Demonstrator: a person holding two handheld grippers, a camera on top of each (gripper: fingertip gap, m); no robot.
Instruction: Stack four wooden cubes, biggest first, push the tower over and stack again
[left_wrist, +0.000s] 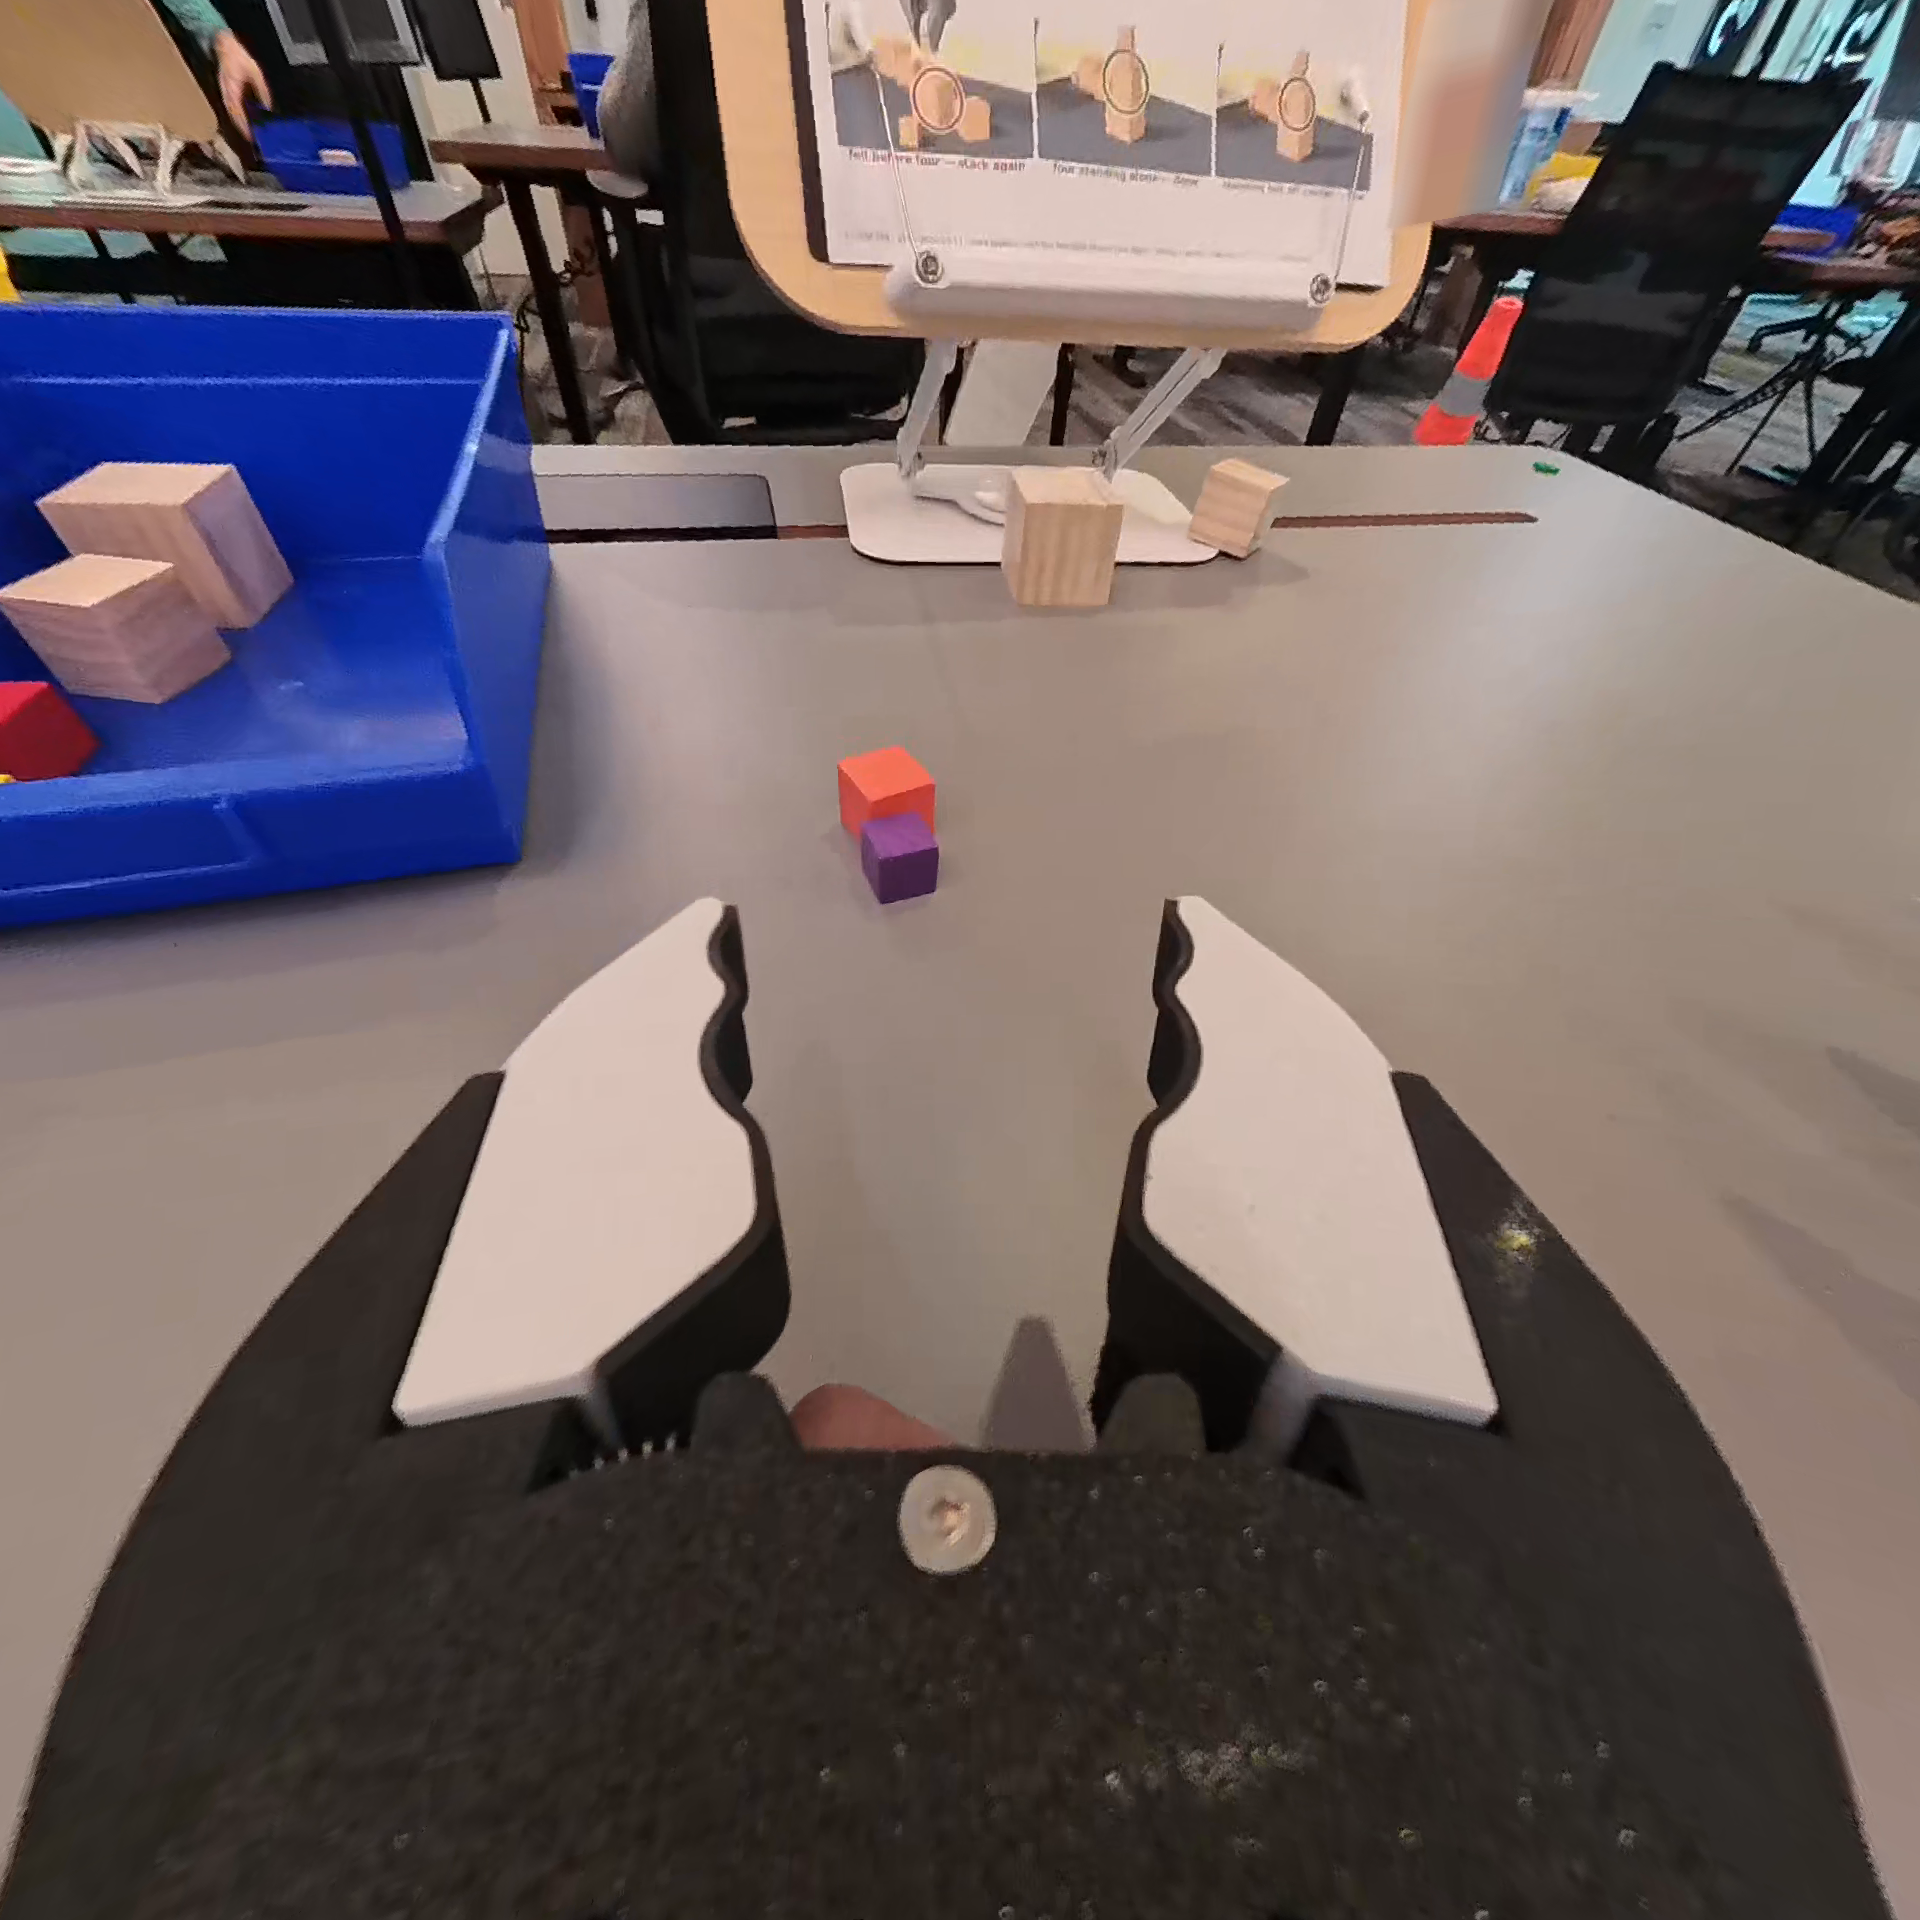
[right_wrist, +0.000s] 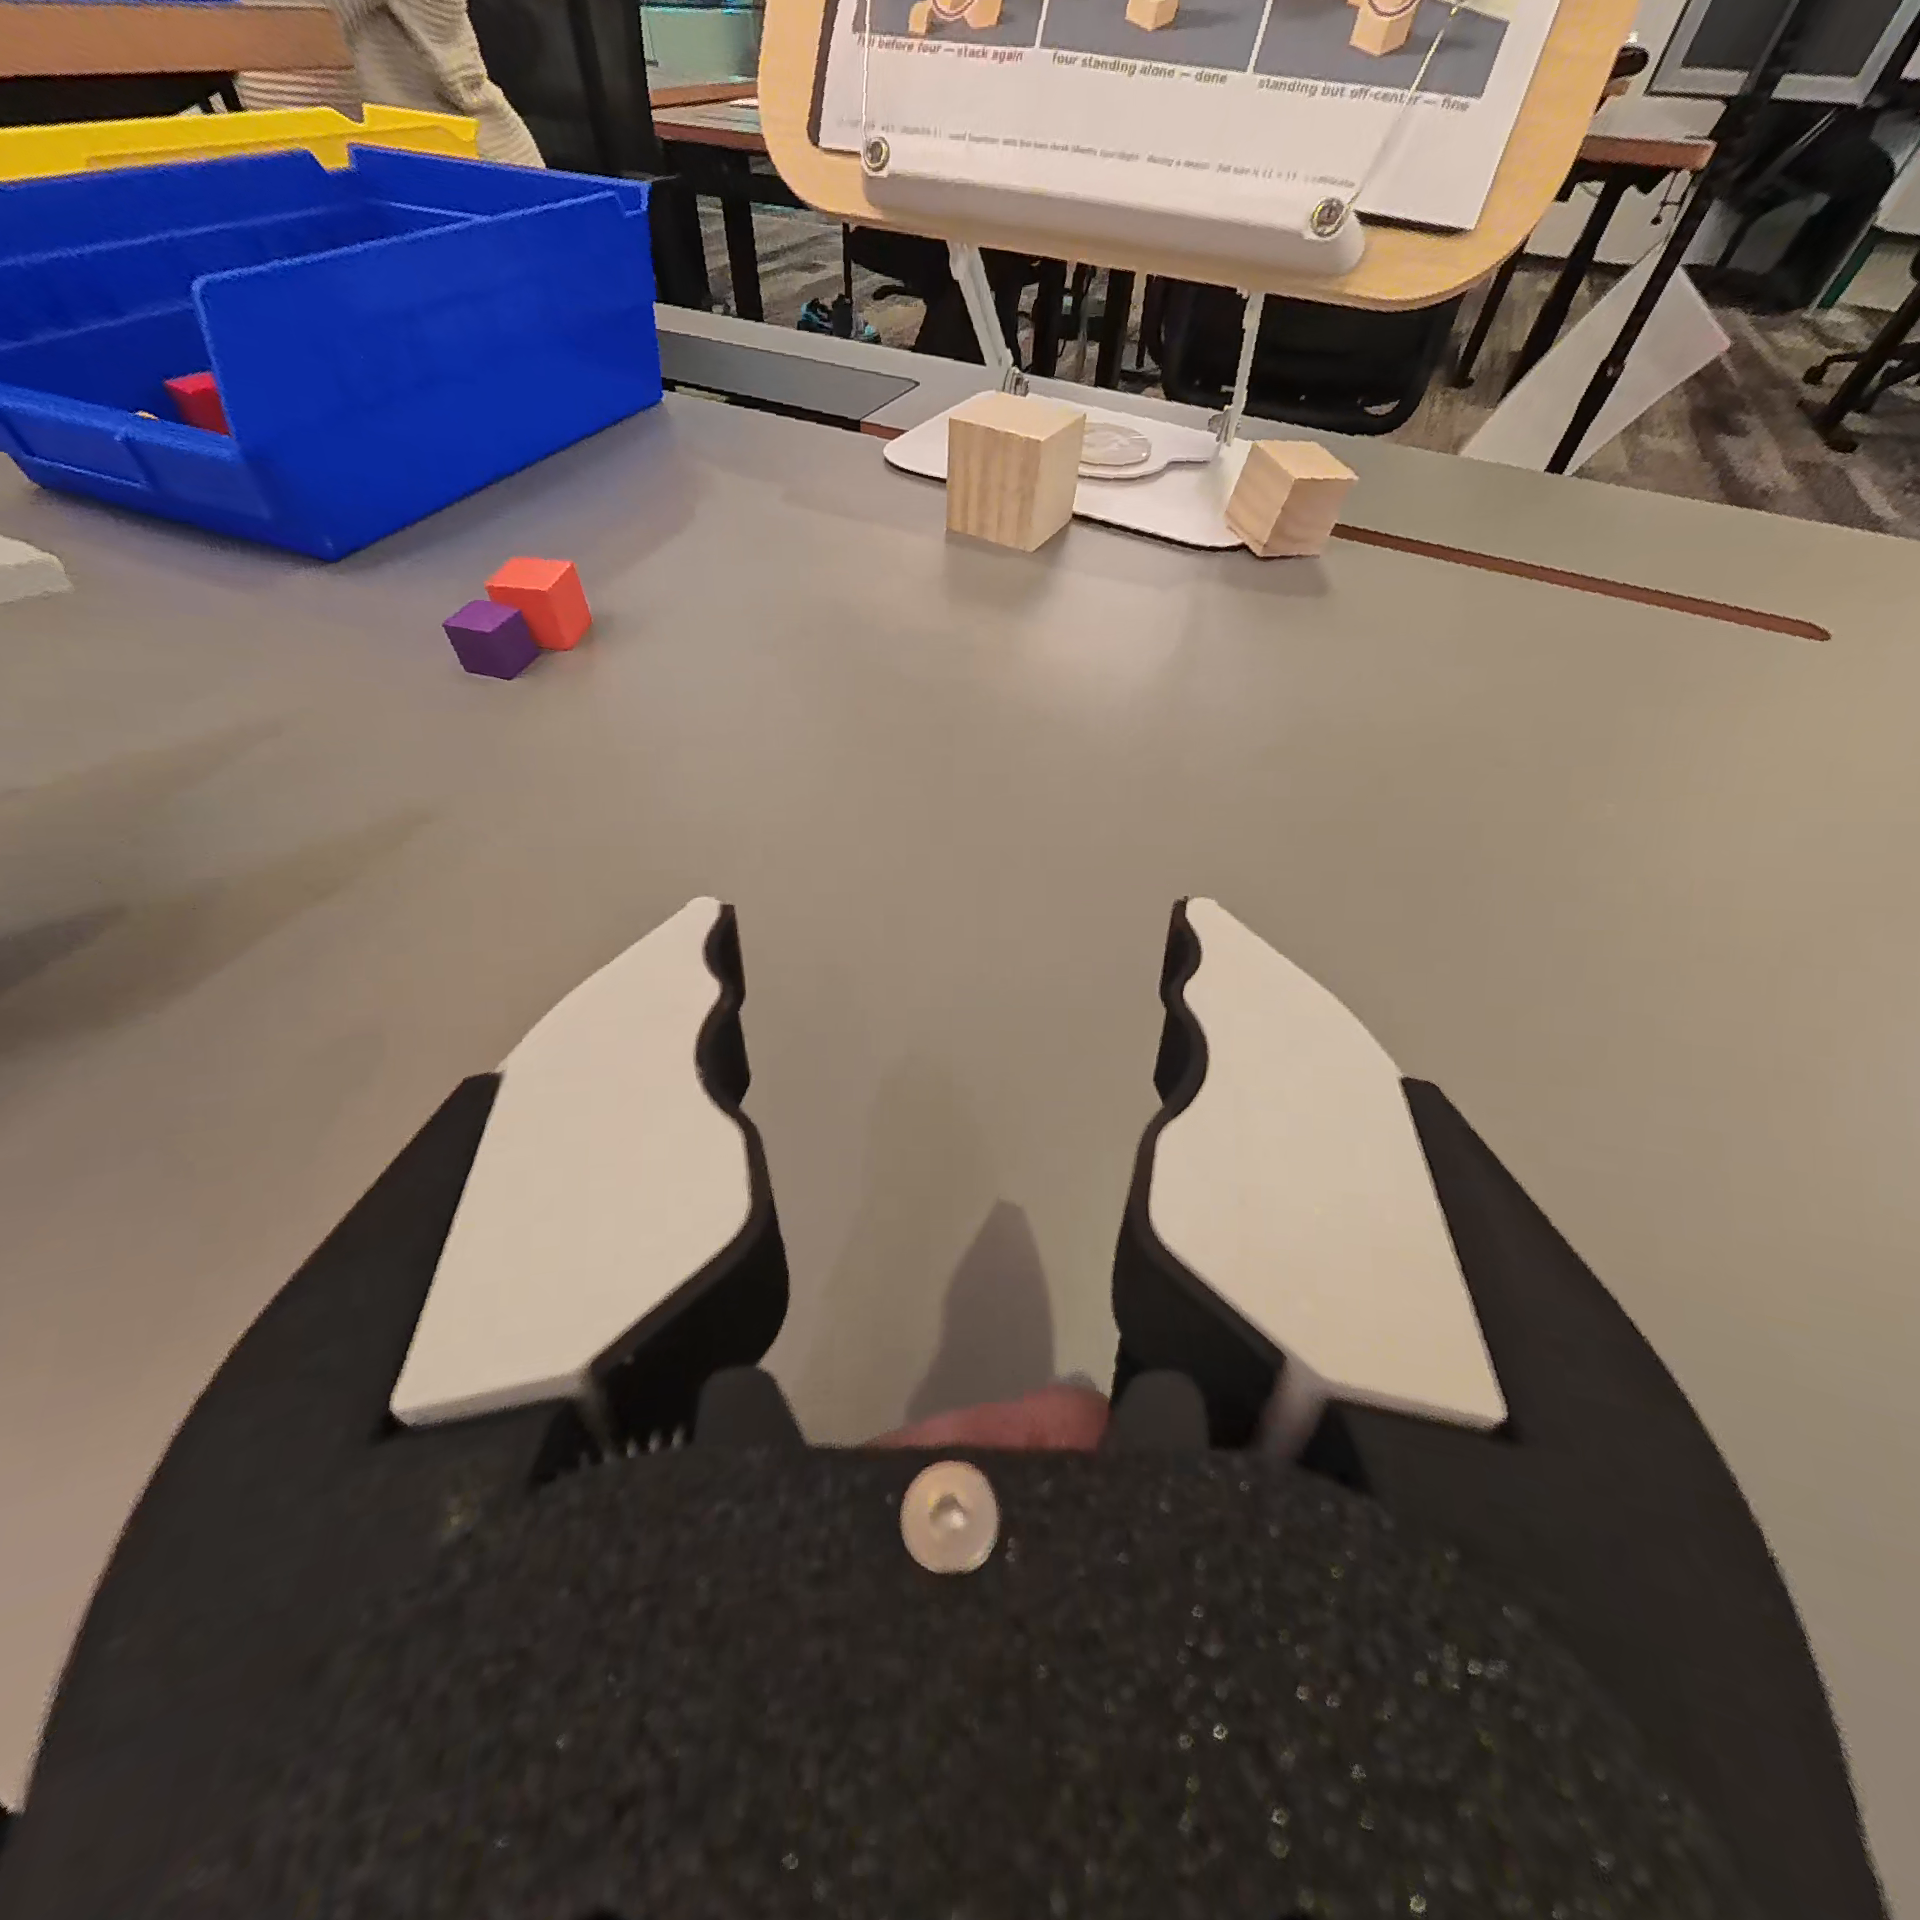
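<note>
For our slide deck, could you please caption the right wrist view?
Open right gripper above the grey table; orange cube touching purple cube, two plain wooden cubes beyond.

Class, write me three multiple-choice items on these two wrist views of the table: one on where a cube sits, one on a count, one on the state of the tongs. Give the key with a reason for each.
1. Where is the purple cube?
A. Inside the blue bin
B. Against the orange cube, on the table
C. On top of a plain wooden cube

2. How many plain wooden cubes stand on the table outside the bin?
A. Two
B. Four
C. None

3. How are the left tongs and right tongs?
A. Both open and empty
B. Left shut on a cube
C. Both shut

Key: 1 B, the purple cube lies beside the orange one on the grey top. 2 A, the larger wooden cube and the smaller, tilted wooden cube stand by the stand's base. 3 A, bare table shows between each pair of fingers.
</note>
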